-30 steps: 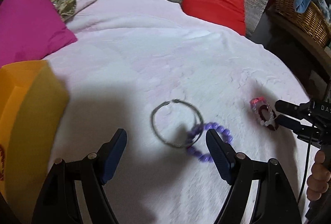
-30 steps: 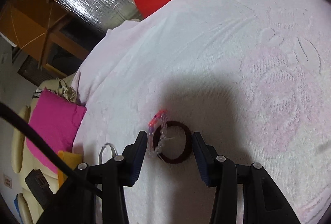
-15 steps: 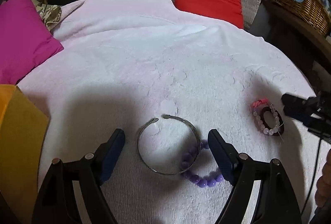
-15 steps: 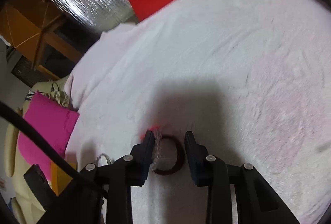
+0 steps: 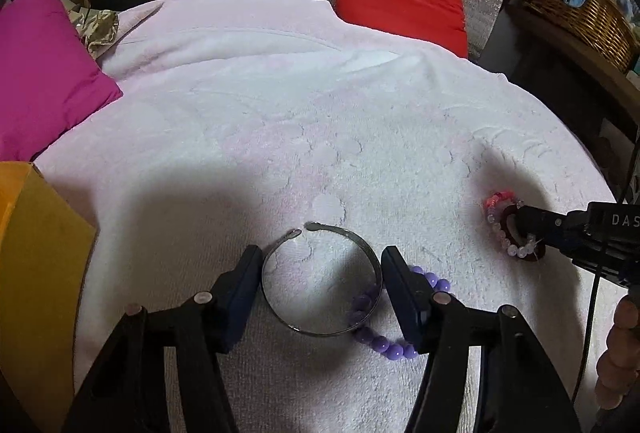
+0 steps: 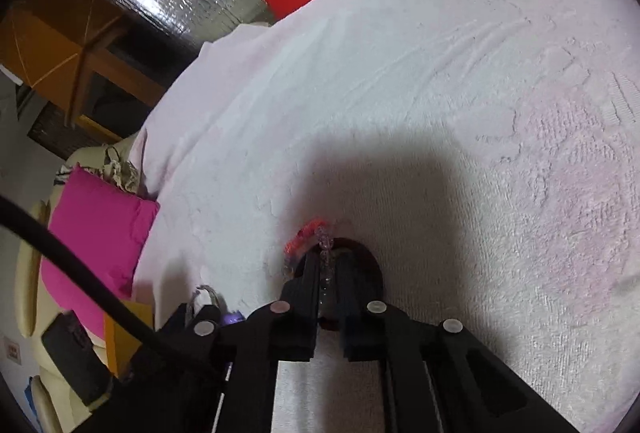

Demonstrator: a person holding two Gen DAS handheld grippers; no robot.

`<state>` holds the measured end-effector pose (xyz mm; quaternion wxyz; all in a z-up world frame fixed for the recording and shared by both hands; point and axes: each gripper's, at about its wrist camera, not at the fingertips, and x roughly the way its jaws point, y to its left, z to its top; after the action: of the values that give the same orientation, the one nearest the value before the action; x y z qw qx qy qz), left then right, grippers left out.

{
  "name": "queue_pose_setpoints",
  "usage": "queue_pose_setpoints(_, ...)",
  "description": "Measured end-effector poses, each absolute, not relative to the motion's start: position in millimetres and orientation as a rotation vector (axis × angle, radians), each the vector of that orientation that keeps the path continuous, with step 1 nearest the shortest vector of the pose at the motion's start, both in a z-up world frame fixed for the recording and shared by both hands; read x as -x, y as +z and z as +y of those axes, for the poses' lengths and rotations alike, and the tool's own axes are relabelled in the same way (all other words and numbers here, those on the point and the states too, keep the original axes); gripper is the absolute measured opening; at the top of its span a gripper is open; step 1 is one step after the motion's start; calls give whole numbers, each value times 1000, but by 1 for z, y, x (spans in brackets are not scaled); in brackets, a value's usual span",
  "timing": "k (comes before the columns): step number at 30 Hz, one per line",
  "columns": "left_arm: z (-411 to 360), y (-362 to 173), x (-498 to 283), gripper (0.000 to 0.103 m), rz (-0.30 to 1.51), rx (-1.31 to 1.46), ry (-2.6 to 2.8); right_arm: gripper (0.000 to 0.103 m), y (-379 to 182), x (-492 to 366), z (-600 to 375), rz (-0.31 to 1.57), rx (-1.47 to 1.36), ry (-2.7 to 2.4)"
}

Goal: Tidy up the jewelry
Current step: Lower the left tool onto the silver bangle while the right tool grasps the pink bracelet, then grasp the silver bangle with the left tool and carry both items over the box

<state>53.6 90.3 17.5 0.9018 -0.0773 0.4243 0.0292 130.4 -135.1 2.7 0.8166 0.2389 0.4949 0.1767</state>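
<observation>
Straddling the bangle (image 5: 320,283), our left claw (image 5: 320,273) has a finger on each side of the open silver ring, which lies flat on the towel (image 5: 280,137). The jaws are closing, with the bangle between them; the pads stand just beside its rim on both sides, and we cannot tell whether they touch it. The bangle's gap faces away from the claw. A purple bead bracelet (image 5: 394,347) lies partly under the bangle's right side and passes beneath the claw's right finger.

Well off to the right of that claw, our right claw (image 6: 326,273) has its jaws pressed nearly together on the clear bead bracelet (image 6: 325,253). The string of clear beads runs up between the two pads, and its pink-orange section (image 6: 304,235) pokes out just beyond the fingertips to the left. A dark red ring (image 6: 374,265) lies on the towel under and around the right finger, touching the bead bracelet. In the left view the same claw (image 5: 524,229) comes in from the right edge, its tips over the bead bracelet (image 5: 498,219) and the dark ring (image 5: 510,217).

A yellow box (image 5: 36,273) sits to the left of our left claw.
</observation>
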Motion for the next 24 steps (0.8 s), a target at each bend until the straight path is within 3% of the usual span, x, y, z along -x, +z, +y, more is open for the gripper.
queue_pose_setpoints(10,94,32,-41,62,860,166,93,9,33,-109,-148,963,-518,427)
queue_pose_setpoints(24,73,98,21,62,720,137,83,9,75,-56,-164,856,-554,512)
